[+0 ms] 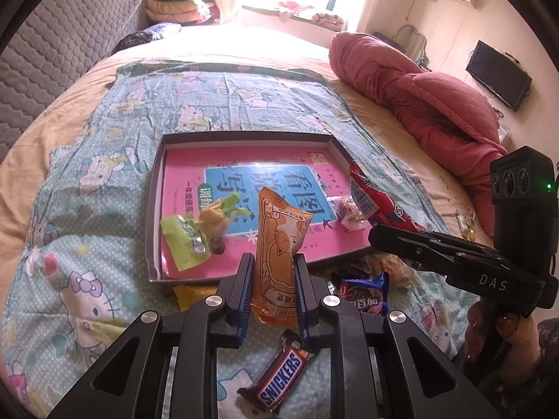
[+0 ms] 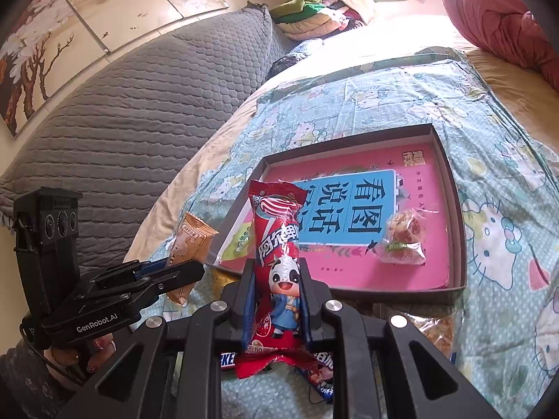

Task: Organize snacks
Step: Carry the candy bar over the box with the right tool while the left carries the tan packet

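My left gripper (image 1: 274, 265) is shut on an orange cat-print snack packet (image 1: 279, 244), held upright above the near edge of the shallow cardboard box (image 1: 155, 202). My right gripper (image 2: 276, 272) is shut on a long red snack packet (image 2: 277, 244) with a cow cartoon, held near the box's front left corner (image 2: 241, 202). The box is lined with a pink book. In it lie a green wrapper (image 1: 185, 241), a yellow-green candy (image 1: 218, 214) and a clear-wrapped round pastry (image 2: 405, 235). The right gripper with the red packet (image 1: 374, 195) shows at right in the left wrist view.
A Snickers bar (image 1: 279, 377), a blue biscuit packet (image 1: 363, 293) and a crumbly snack bag (image 2: 436, 328) lie on the Hello Kitty sheet (image 1: 87, 209) in front of the box. A red quilt (image 1: 436, 104) lies at the far right, a grey headboard (image 2: 122, 111) at left.
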